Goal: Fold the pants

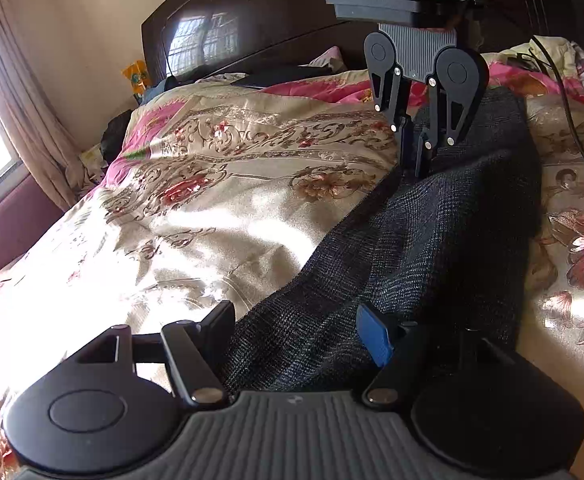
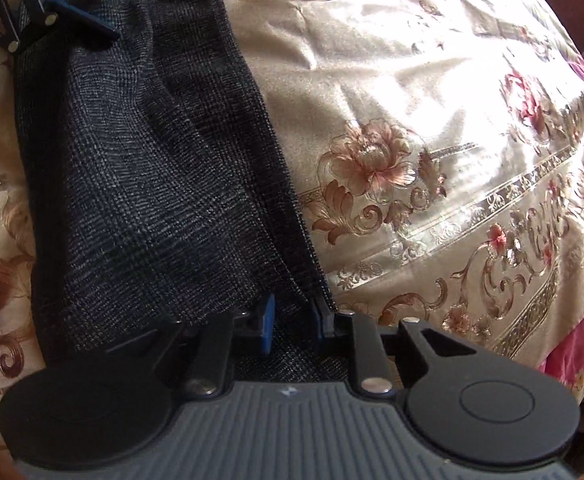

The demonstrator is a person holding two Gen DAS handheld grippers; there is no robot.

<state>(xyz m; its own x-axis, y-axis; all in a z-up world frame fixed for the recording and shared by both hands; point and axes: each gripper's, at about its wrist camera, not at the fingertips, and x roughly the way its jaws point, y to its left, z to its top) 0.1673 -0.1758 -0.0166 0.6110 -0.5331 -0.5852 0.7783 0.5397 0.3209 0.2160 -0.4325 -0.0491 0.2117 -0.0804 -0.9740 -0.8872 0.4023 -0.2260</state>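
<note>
Dark grey checked pants point(image 1: 432, 232) lie folded lengthwise on a floral bedspread point(image 1: 220, 184). My left gripper point(image 1: 300, 328) stands open around the near end of the pants, its blue pad point(image 1: 374, 334) on the fabric. My right gripper point(image 1: 414, 156) is at the far end, its fingers close together on the cloth edge. In the right wrist view the right gripper point(image 2: 294, 324) pinches the pants point(image 2: 140, 184) between its blue pads. The left gripper's finger point(image 2: 80, 20) shows at the top left, on the pants.
A dark wooden headboard point(image 1: 252, 20) stands behind the bed. A curtain point(image 1: 16, 92) and a bright window are at the left. A black cable point(image 1: 564, 108) runs over the bedspread at the right. The bedspread point(image 2: 432, 128) stretches right of the pants.
</note>
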